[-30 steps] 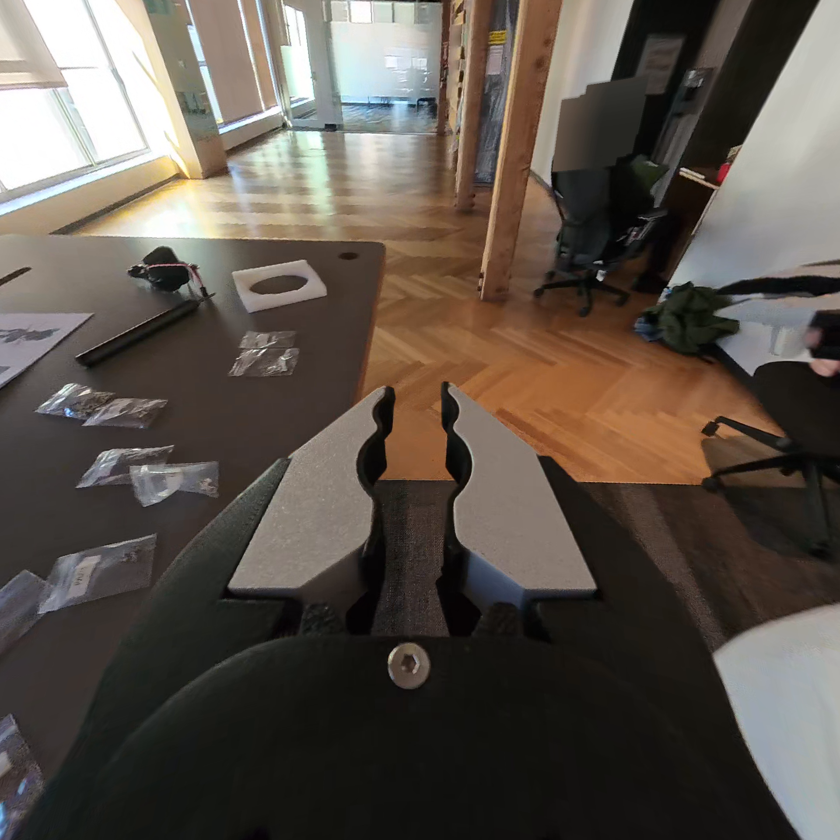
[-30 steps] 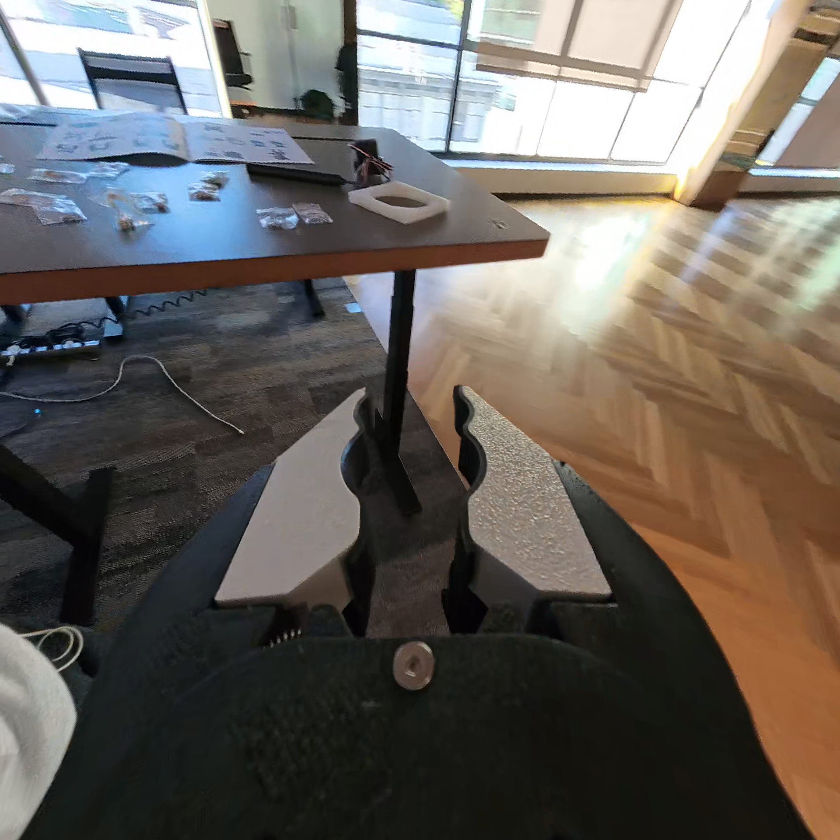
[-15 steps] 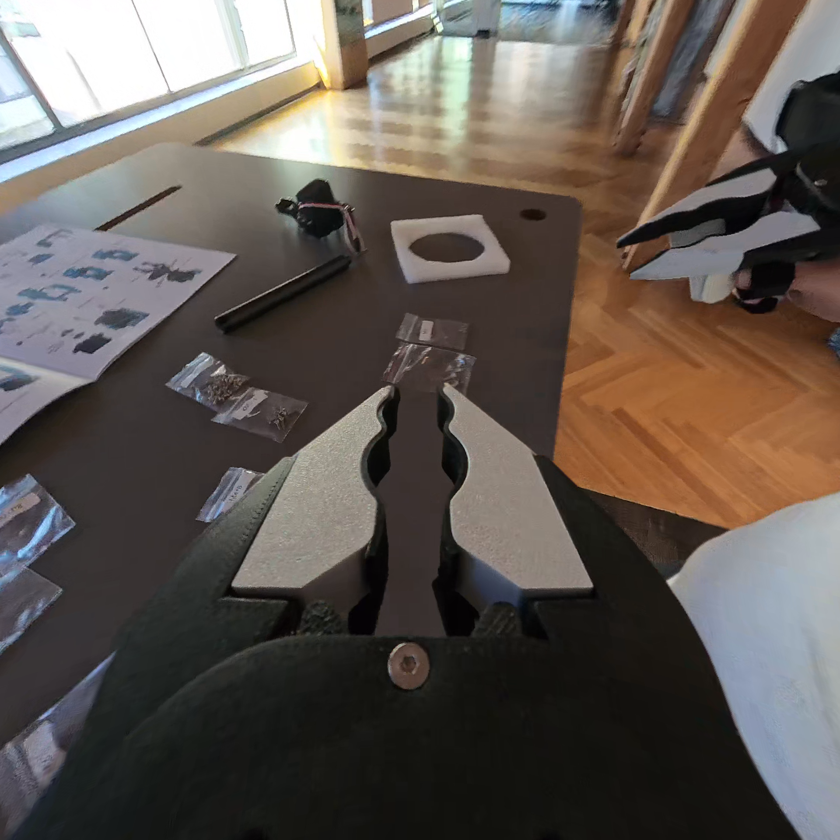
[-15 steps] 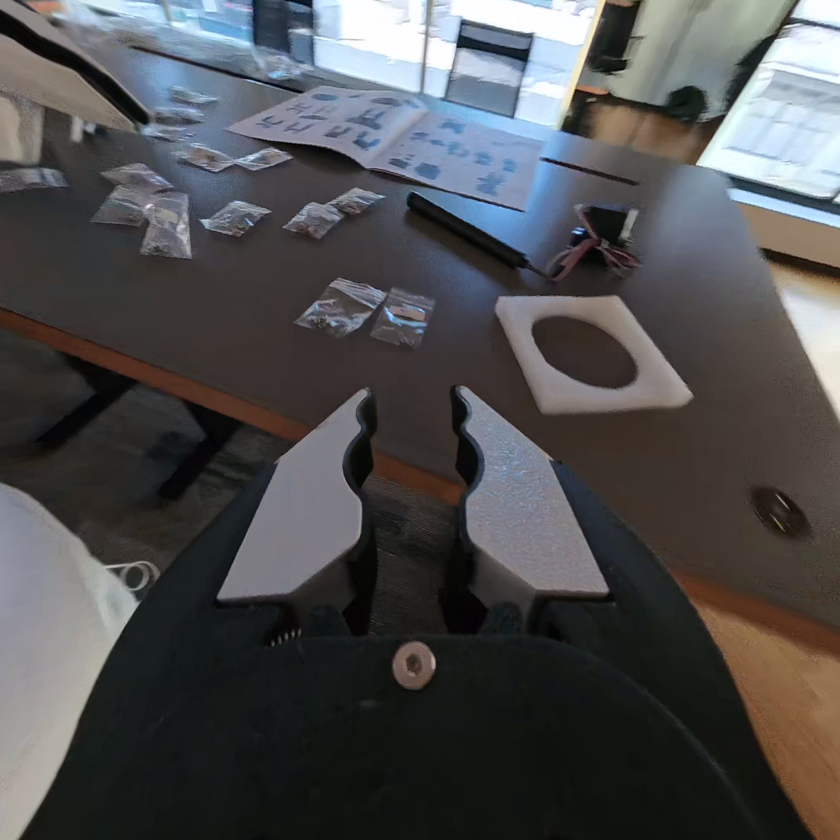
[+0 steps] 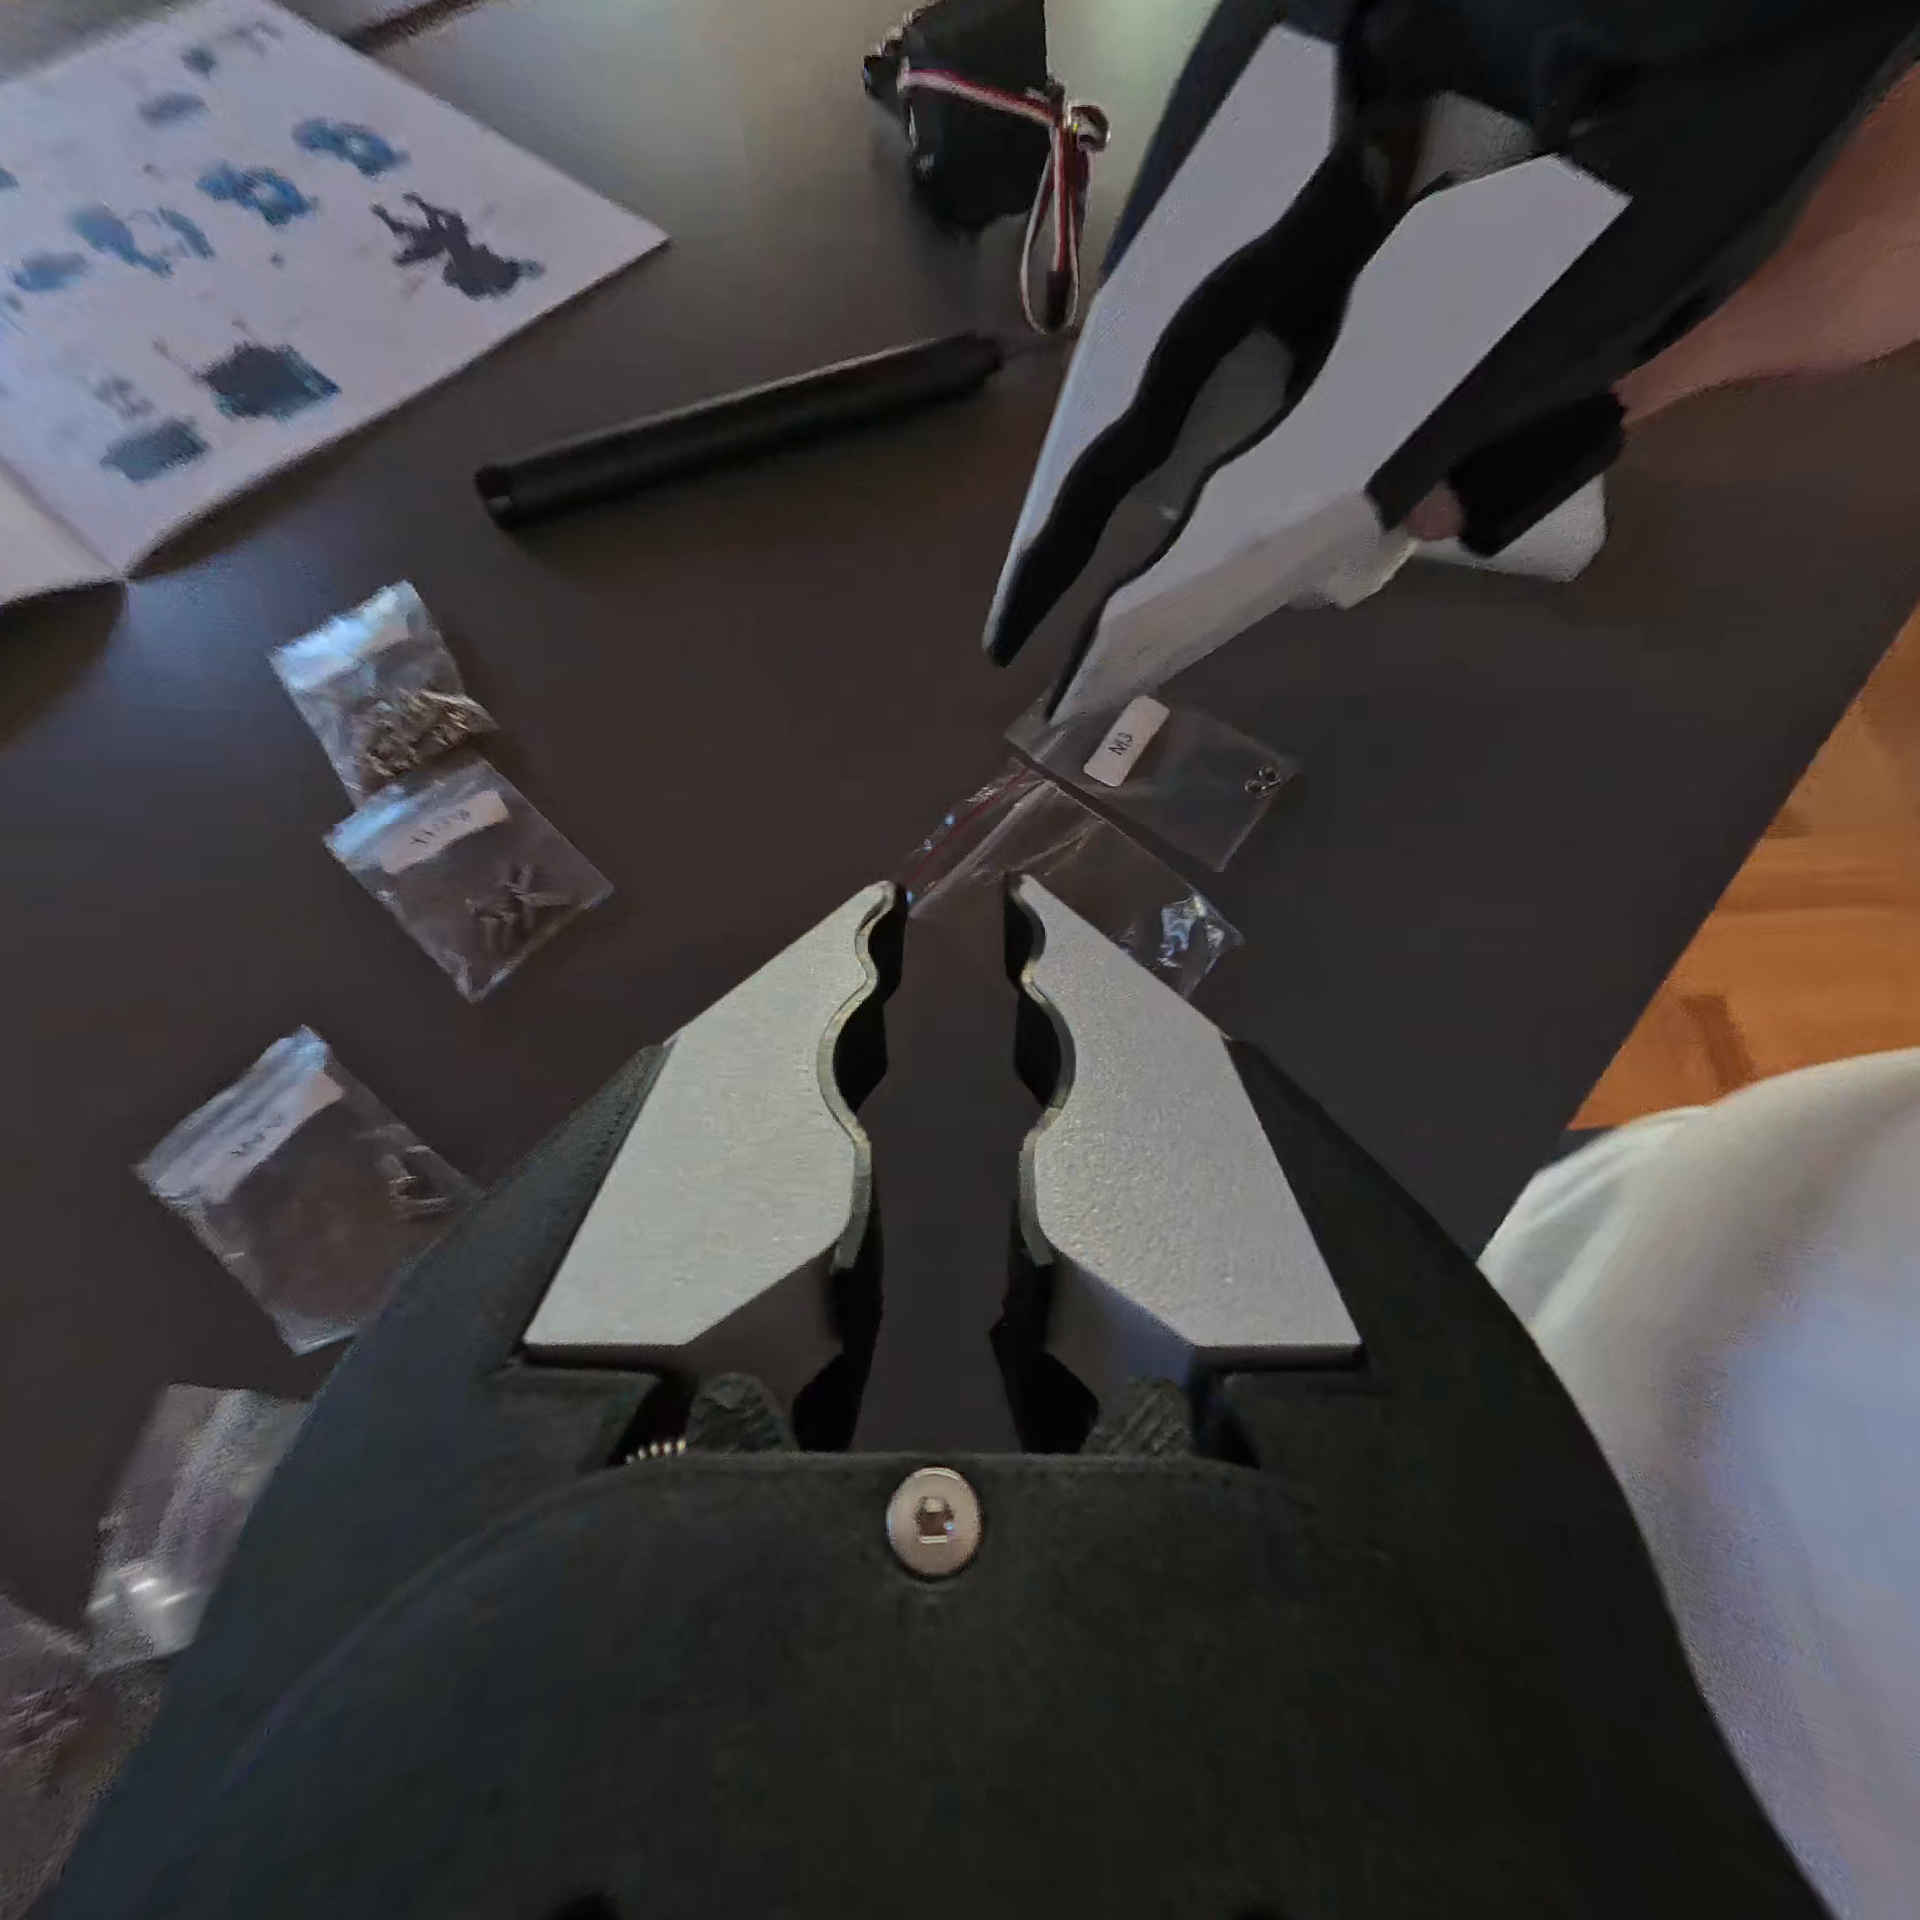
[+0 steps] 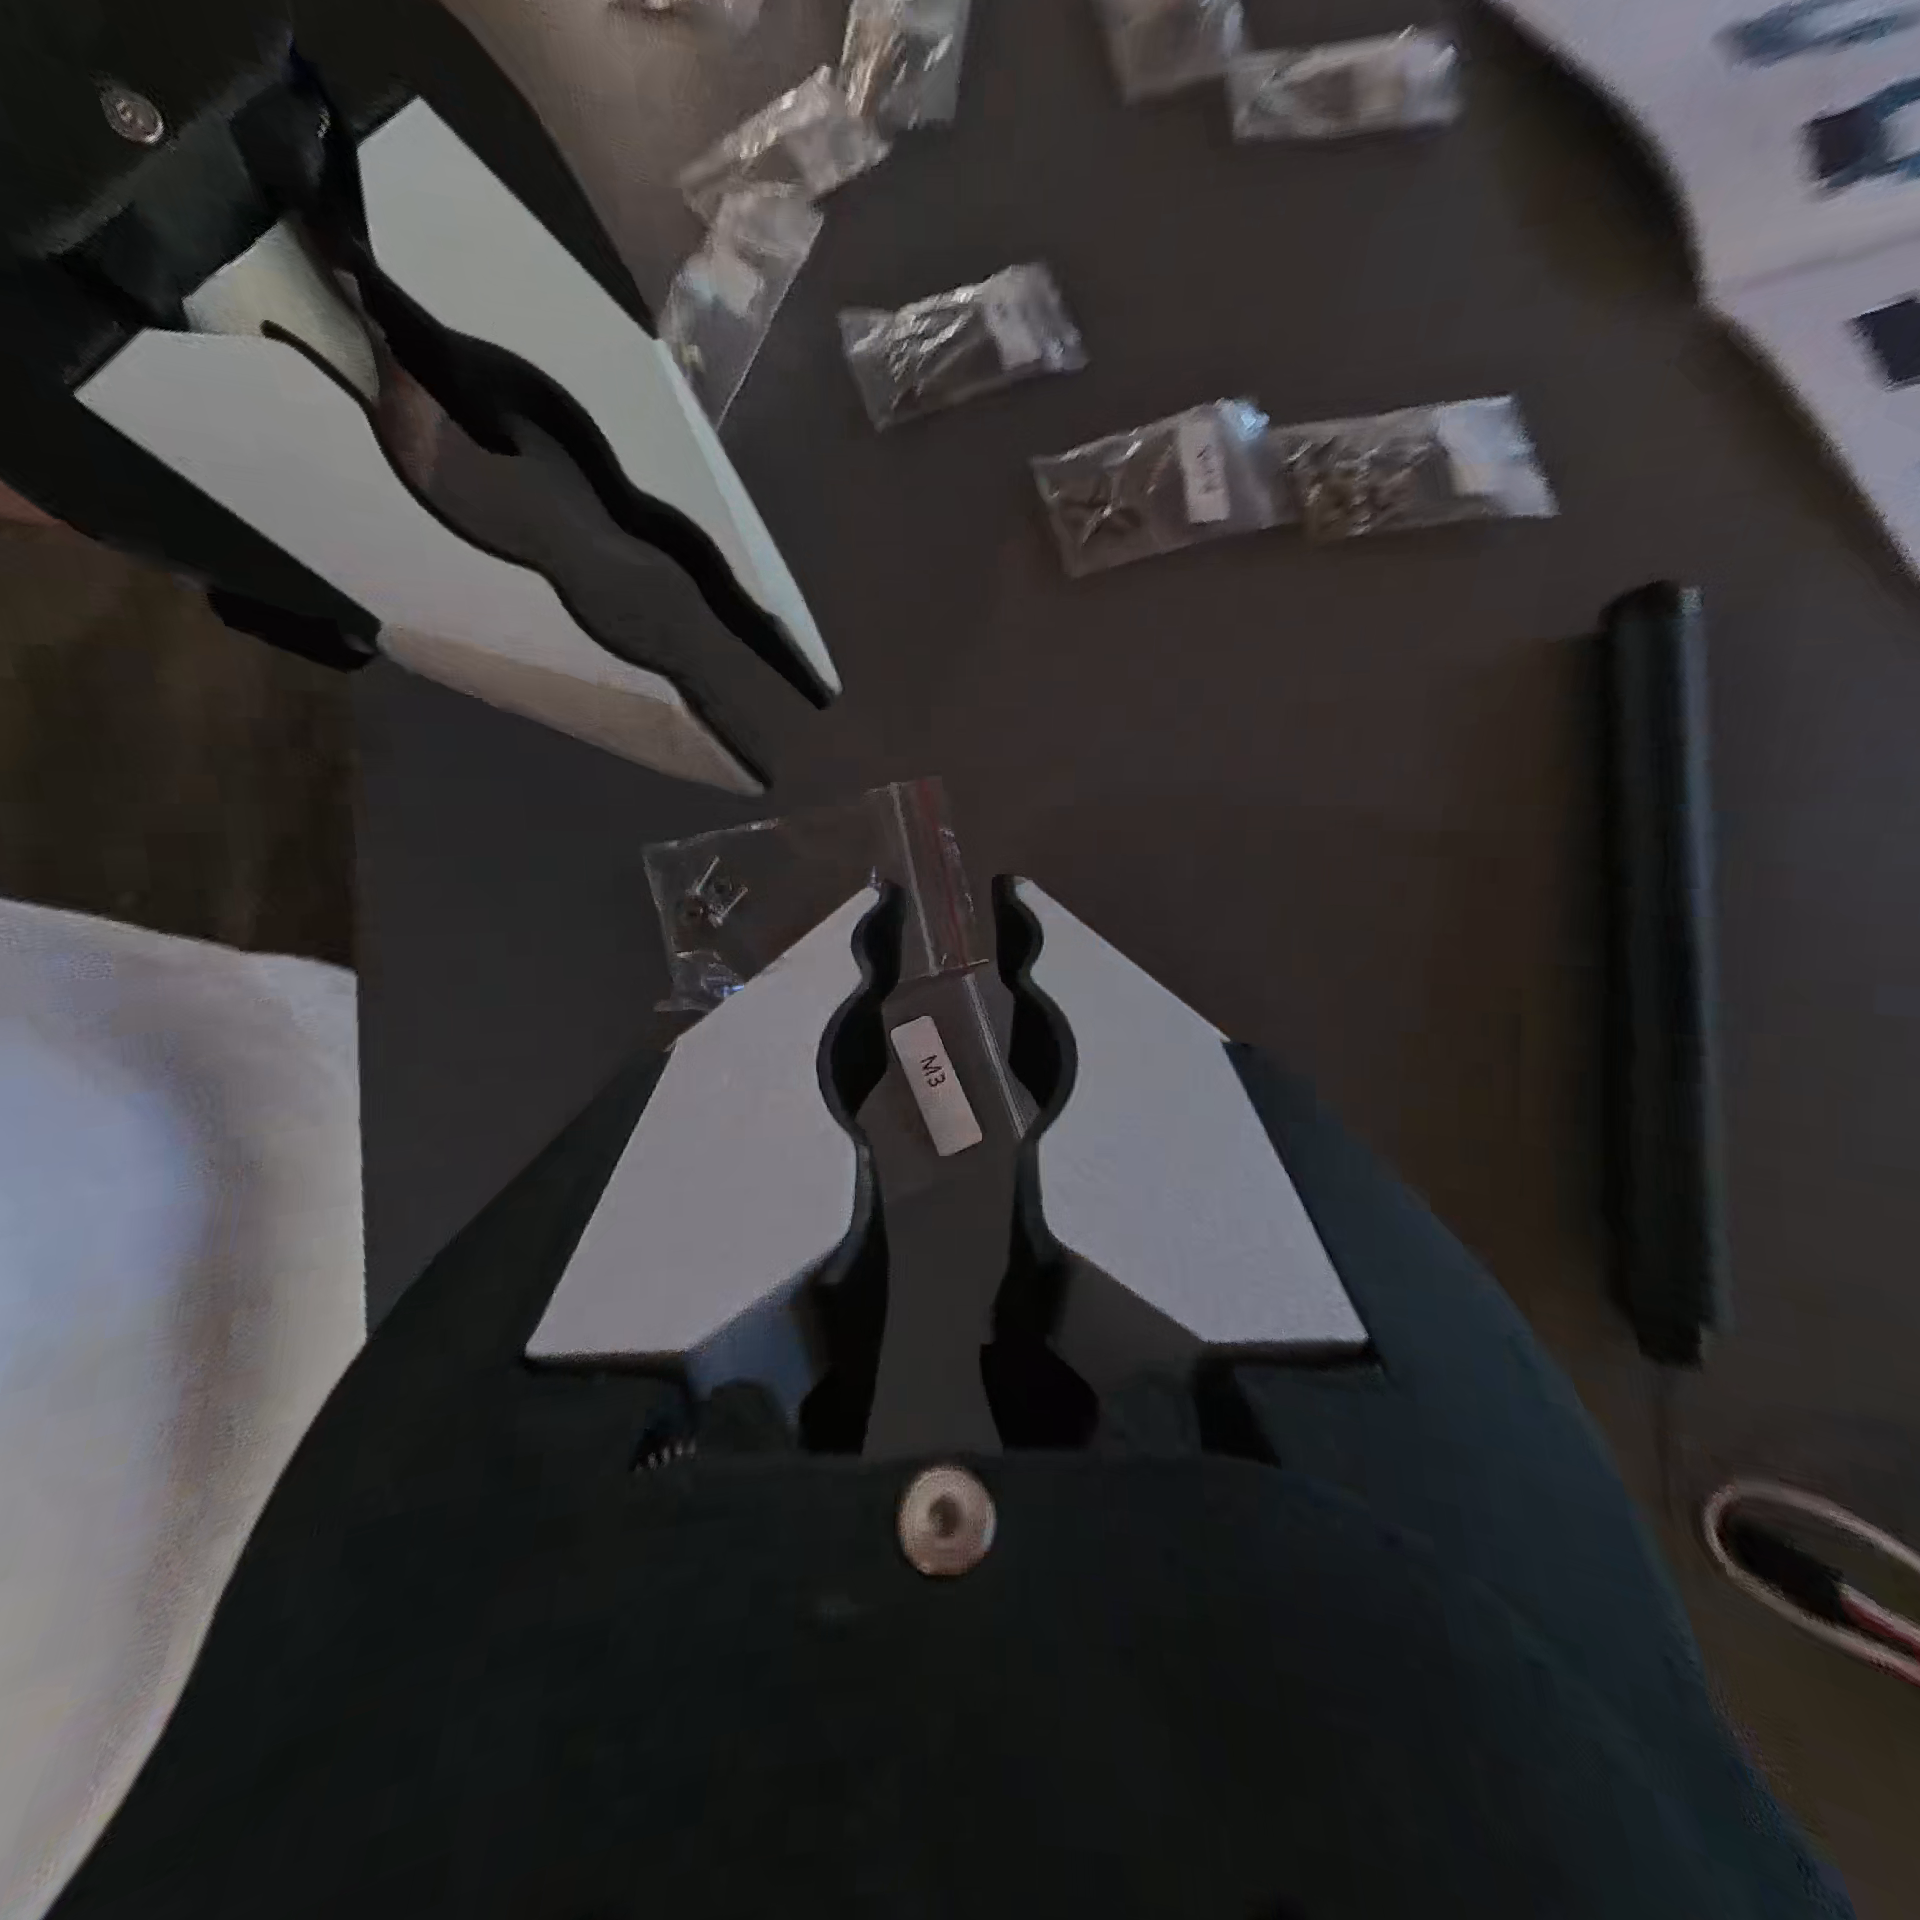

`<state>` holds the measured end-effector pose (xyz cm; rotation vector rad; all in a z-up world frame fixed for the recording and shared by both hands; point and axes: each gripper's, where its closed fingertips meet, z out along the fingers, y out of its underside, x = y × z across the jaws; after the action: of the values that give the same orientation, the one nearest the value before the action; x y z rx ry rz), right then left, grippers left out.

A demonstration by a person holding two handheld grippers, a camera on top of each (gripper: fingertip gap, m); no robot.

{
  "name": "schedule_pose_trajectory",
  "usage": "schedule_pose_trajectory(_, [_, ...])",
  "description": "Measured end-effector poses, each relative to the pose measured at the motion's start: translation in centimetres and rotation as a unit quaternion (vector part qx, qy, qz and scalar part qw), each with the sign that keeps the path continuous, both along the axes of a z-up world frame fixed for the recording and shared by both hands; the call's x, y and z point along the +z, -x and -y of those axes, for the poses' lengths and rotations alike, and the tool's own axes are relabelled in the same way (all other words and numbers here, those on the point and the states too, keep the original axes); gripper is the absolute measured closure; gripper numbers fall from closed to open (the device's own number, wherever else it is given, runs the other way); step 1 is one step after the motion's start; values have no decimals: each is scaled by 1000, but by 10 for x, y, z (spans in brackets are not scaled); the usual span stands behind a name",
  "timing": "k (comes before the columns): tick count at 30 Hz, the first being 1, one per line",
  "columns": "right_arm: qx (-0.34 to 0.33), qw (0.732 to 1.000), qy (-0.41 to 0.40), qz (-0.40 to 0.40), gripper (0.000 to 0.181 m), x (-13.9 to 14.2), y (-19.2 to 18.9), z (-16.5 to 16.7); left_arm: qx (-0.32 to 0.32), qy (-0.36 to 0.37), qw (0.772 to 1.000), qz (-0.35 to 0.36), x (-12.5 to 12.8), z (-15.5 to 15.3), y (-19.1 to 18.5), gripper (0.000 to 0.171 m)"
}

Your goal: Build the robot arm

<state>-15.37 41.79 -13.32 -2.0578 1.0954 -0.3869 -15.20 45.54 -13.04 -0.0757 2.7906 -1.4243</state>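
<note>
Two small clear bags (image 5: 1081, 831) between both parted grippers (image 5: 954, 899) (image 6: 940, 888), under their tips.

I hold my left gripper (image 5: 954, 899) pointing down and forward, its two grey fingers parted by a narrow gap. My right gripper (image 6: 943, 891) points back toward it, fingers likewise slightly apart. The two sets of tips sit near each other, not touching.

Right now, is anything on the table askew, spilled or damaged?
Nothing spilled or damaged. The two clear bags between the left gripper and right gripper overlap at an angle; the black rod lies slantwise.
</note>
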Motion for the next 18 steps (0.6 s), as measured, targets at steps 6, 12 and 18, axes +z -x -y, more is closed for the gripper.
schedule_pose_trajectory(6, [66, 996, -7, -58, 158, -21, -6, -8, 7, -60, 998, 0, -28, 4, 0, 147])
schedule_pose_trajectory(12, [104, 993, 32, -52, 167, -29, -1, -10, 5, -49, 999, 19, -32, 6, 1, 150])
schedule_pose_trajectory(18, [99, 994, -14, -40, 181, -23, -2, -18, -1, -44, 999, 22, -32, 5, 0, 152])
